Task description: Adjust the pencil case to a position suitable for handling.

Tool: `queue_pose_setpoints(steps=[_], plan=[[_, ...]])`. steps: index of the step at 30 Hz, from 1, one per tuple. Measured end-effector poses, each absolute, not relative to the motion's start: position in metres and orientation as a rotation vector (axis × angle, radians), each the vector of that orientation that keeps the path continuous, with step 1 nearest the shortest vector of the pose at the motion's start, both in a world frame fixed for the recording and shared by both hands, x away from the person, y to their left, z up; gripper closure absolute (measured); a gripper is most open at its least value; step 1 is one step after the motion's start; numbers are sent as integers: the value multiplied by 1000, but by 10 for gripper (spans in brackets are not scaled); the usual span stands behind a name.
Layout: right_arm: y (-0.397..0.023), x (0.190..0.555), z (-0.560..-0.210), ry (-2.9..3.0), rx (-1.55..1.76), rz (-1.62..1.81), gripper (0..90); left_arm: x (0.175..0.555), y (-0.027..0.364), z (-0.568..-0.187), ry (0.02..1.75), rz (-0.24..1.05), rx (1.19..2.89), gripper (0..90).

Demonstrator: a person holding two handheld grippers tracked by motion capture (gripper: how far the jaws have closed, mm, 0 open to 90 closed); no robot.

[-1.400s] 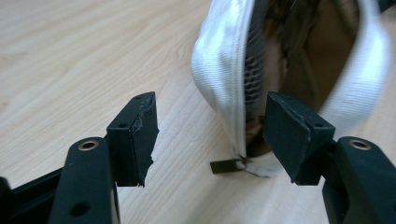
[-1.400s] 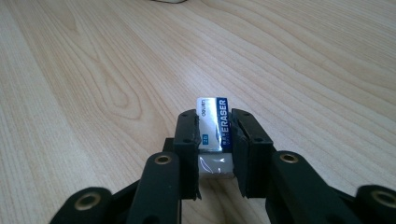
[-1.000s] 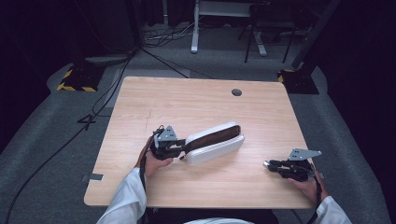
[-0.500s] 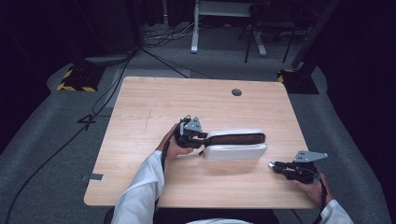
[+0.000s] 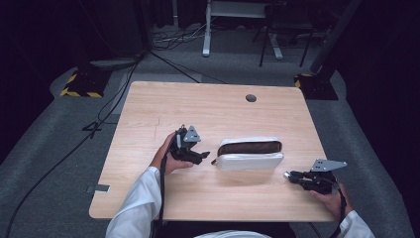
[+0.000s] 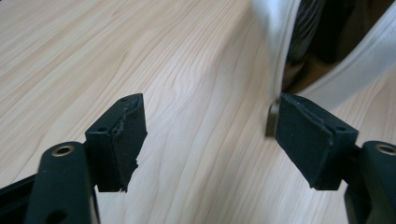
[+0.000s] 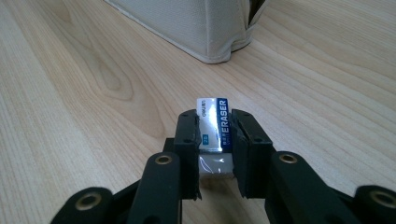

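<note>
The left gripper [image 5: 200, 156] has just let go of the white pencil case [image 5: 250, 154]: its jaws have been opening and now stand wide apart with bare wood between them, the zip pull [image 6: 272, 116] just beside the right-hand jaw but not pinched. A second ago that gripper held the case's end while it lay slanted; now the case sits square across the bench [image 5: 208, 106], near its middle, its top gaping open on a dark brown lining, and the left hand [image 5: 168, 156] has drawn back toward 9 o'clock, just clear of it. The right gripper [image 5: 292, 175] waits at 4 o'clock of the case, jaws closed on a small eraser [image 7: 214, 123] in a blue and white sleeve, and has kept its place. Judging from this, the case is now placed and open, so the likely next step is carrying the eraser to the mouth and dropping it in
</note>
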State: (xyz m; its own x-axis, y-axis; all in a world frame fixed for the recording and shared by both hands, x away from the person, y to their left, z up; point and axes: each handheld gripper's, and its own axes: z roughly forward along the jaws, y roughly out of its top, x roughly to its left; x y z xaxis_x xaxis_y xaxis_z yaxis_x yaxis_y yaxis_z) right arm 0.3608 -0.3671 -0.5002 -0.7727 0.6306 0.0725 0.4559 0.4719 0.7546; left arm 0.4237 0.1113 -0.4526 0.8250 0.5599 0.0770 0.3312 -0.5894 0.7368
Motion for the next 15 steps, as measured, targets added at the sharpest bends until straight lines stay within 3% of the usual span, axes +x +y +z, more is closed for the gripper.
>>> queue_pose_setpoints(steps=[5,15], plan=[[-368,363,-500,2508,943,1203,733,400,134,-457,723,435,2280,180],[-368,364,-494,2488,927,1213,733,357,164,-486,803,452,2309,166]])
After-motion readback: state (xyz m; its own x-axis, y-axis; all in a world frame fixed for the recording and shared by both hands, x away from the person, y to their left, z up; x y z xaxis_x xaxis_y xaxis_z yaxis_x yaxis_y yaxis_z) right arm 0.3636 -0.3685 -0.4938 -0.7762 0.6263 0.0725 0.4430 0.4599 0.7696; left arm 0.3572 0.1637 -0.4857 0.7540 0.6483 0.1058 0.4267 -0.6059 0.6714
